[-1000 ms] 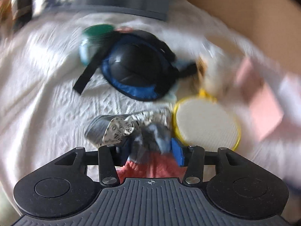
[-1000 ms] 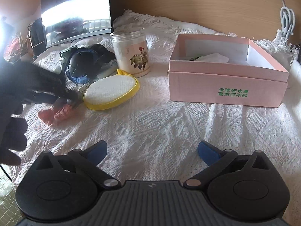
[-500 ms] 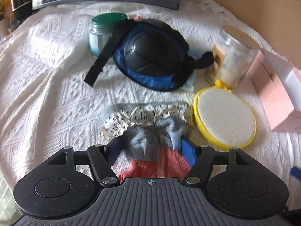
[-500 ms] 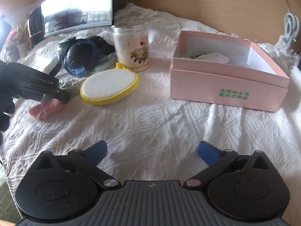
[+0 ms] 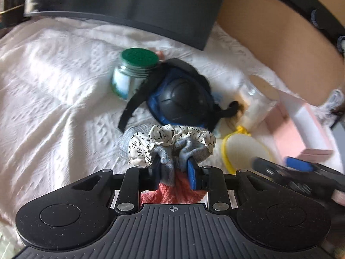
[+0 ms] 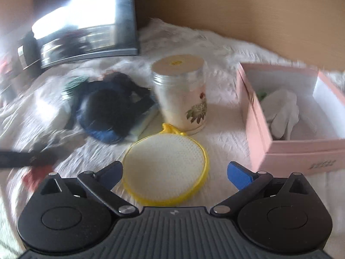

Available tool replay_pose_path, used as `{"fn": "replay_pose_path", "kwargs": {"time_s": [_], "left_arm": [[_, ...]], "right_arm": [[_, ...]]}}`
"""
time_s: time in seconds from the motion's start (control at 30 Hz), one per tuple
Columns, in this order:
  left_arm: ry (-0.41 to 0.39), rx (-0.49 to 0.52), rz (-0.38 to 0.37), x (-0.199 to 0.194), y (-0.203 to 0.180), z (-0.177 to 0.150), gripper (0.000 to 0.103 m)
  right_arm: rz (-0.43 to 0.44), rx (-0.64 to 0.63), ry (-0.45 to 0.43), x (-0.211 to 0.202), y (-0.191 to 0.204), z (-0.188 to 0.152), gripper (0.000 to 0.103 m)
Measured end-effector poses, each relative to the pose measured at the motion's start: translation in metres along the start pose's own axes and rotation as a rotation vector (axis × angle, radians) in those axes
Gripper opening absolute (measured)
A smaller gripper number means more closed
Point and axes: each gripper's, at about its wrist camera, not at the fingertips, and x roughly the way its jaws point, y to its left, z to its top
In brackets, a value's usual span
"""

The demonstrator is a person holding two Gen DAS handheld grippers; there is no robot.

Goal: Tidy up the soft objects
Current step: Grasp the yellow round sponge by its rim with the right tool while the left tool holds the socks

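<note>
My left gripper (image 5: 174,169) is shut on a grey sock (image 5: 189,151) that has a white letter-print scrunchie (image 5: 170,139) around it and a coral cloth (image 5: 172,194) hanging below. The bundle is lifted off the bedspread. My right gripper (image 6: 174,172) is open and empty, with the round yellow-rimmed white pad (image 6: 166,168) lying between its fingers. The pad also shows in the left wrist view (image 5: 245,153). The open pink box (image 6: 301,149) at the right holds white gloves (image 6: 282,112).
A black and blue knee pad (image 5: 183,103) lies on the white bedspread (image 5: 54,108) beside a green-lidded jar (image 5: 134,73). A tall flower-print jar (image 6: 180,95) stands behind the pad. A dark monitor (image 6: 86,28) stands at the back, before a wooden headboard (image 6: 237,6).
My left gripper has closed tighter on the sock bundle and lifted it. My right gripper has moved forward and left to the yellow-rimmed pad, closer to the pink box.
</note>
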Motion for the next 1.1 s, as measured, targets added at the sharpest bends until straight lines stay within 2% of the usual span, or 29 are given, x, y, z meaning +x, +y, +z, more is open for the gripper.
{"fn": "replay_pose_path", "kwargs": {"time_s": [0.17, 0.3, 0.33, 0.4, 0.47, 0.53, 0.67, 0.77, 0.87, 0.97, 1.0, 1.1], "left_arm": [[0.012, 0.039, -0.033, 0.004, 0.016, 0.007, 0.029], [0.022, 0.014, -0.04, 0.012, 0.043, 0.013, 0.029], [0.025, 0.007, -0.05, 0.013, 0.049, 0.014, 0.029], [0.039, -0.003, -0.082, 0.017, 0.057, 0.015, 0.029], [0.044, -0.002, -0.12, 0.022, 0.061, 0.015, 0.029], [0.051, -0.002, -0.149, 0.027, 0.061, 0.015, 0.029], [0.051, -0.016, -0.17, 0.03, 0.063, 0.014, 0.029], [0.051, -0.027, -0.17, 0.027, 0.067, 0.015, 0.029], [0.051, -0.024, -0.152, 0.023, 0.07, 0.016, 0.029], [0.061, -0.026, -0.13, 0.02, 0.07, 0.014, 0.029], [0.068, -0.027, -0.128, 0.019, 0.069, 0.013, 0.029], [0.092, 0.004, -0.151, 0.015, 0.057, 0.009, 0.029]], "right_arm": [[-0.053, 0.112, 0.06, 0.035, -0.001, 0.003, 0.103], [-0.109, 0.118, 0.063, 0.046, 0.009, 0.008, 0.102], [-0.098, 0.129, 0.075, 0.046, 0.011, 0.011, 0.098], [-0.061, 0.131, 0.102, 0.042, 0.019, 0.017, 0.076], [-0.044, 0.102, 0.103, 0.031, 0.032, 0.022, 0.063], [-0.03, 0.063, 0.089, 0.017, 0.046, 0.026, 0.06], [0.06, 0.003, 0.079, -0.006, 0.069, 0.036, 0.06], [0.106, -0.011, 0.122, -0.002, 0.077, 0.039, 0.055], [0.082, 0.0, 0.167, 0.013, 0.079, 0.038, 0.048], [0.087, 0.078, 0.212, 0.022, 0.064, 0.039, 0.038], [0.091, 0.088, 0.219, 0.02, 0.061, 0.04, 0.031], [0.091, 0.073, 0.219, 0.003, 0.054, 0.042, 0.019]]}}
